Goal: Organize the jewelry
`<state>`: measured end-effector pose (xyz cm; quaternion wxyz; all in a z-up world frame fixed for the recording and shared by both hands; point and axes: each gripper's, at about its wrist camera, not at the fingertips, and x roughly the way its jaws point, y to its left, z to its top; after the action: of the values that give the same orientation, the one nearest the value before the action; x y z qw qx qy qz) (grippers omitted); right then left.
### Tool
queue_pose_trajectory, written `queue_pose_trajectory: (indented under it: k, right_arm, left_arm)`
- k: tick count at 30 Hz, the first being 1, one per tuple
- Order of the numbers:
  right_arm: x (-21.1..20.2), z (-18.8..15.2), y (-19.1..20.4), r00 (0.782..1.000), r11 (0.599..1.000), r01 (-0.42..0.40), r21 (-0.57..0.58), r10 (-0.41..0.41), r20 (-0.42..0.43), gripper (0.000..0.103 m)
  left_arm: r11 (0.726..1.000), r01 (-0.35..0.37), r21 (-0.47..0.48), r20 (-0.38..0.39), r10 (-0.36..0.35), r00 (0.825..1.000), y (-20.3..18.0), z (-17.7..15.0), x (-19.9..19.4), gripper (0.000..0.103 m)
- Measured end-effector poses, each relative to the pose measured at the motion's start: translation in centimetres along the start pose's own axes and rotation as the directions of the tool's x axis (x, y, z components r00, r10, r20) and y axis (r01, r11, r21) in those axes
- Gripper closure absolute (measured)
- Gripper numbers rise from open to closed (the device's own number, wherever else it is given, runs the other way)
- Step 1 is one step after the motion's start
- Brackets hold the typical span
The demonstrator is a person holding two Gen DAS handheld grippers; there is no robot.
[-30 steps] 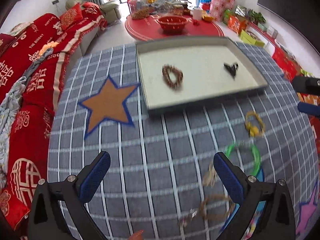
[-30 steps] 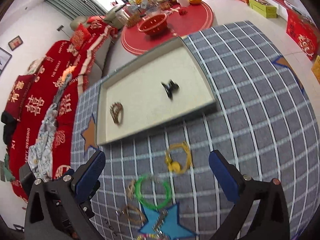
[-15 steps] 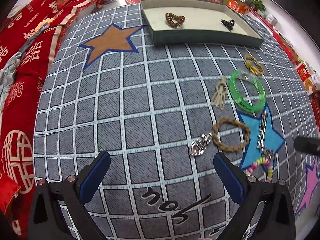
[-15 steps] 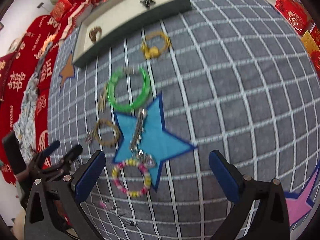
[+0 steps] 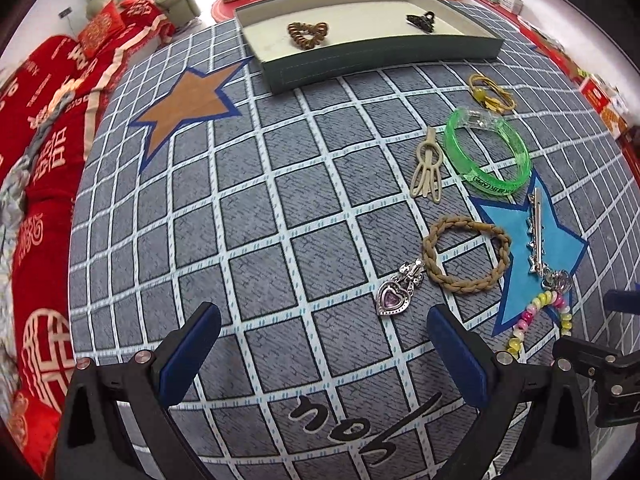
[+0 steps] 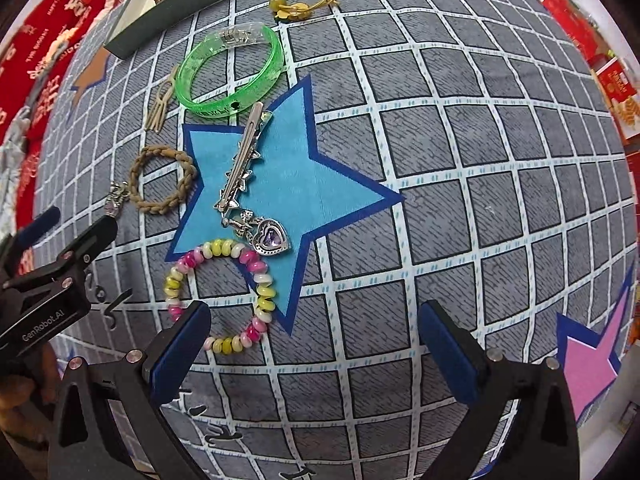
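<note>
A tray [image 5: 384, 60] sits at the far side of the tabletop [image 5: 260, 208]; bangle [image 5: 486, 152], braided ring [image 5: 466, 260] and bead bracelet [image 6: 220, 292] lie nearer, right.

"GenRobot.AI" on left hand-held gripper [image 6: 56, 236]

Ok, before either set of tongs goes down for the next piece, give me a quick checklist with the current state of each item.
1. Left tongs open and empty: ok.
2. Right tongs open and empty: ok.
3. Tray has free floor: ok, only a brown spiral tie and a black claw clip inside.
4. Heart pendant free of neighbours: not ok, its clasp end touches the braided ring.
5. Beaded bracelet free to lift: cannot tell, a second heart charm sits right at its edge.
6. The two tongs clear of each other: ok, apart but close.
</note>
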<state>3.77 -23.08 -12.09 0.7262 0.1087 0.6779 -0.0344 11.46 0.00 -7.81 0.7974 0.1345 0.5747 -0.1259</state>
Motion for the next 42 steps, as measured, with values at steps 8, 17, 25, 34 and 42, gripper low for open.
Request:
queue_pose_trajectory:
  k: [8, 17, 25, 34, 42]
  right_arm:
    - [0.8, -1.0, 3.4, 0.997, 0.998, 0.070, -0.008, -0.070, 0.026, 0.003]
    - [1.2, -2.9, 5.0, 0.989, 0.989, 0.130, -0.065, -0.124, 0.081, 0.037]
    - [-1.0, -3.0, 7.0, 0.991, 0.987, 0.109, -0.121, -0.099, 0.086, 0.092]
    - [-4.2, -3.4, 5.1, 0.994, 0.998, -0.058, -0.019, 0.059, 0.092, 0.093]
    - [-7.6, -2.2, 4.0, 0.987, 0.995, -0.103, 0.005, 0.102, 0.125, 0.093]
  left_arm:
    - [0.997, 0.018, 0.069, 0.012, -0.019, 1.000, -1.0, 0.8, 0.8, 0.000]
    - [0.992, 0.098, 0.084, 0.021, -0.100, 0.995, -2.2, 1.2, 0.3, 0.027]
    - [0.983, 0.139, 0.116, 0.019, -0.143, 0.990, -4.3, 1.1, -0.2, 0.073]
    - [0.973, 0.221, -0.063, 0.018, -0.220, 0.975, -1.0, -0.2, -1.3, 0.079]
    - [0.967, 0.226, -0.117, 0.033, -0.224, 0.974, 0.3, -0.4, -2.4, 0.081]
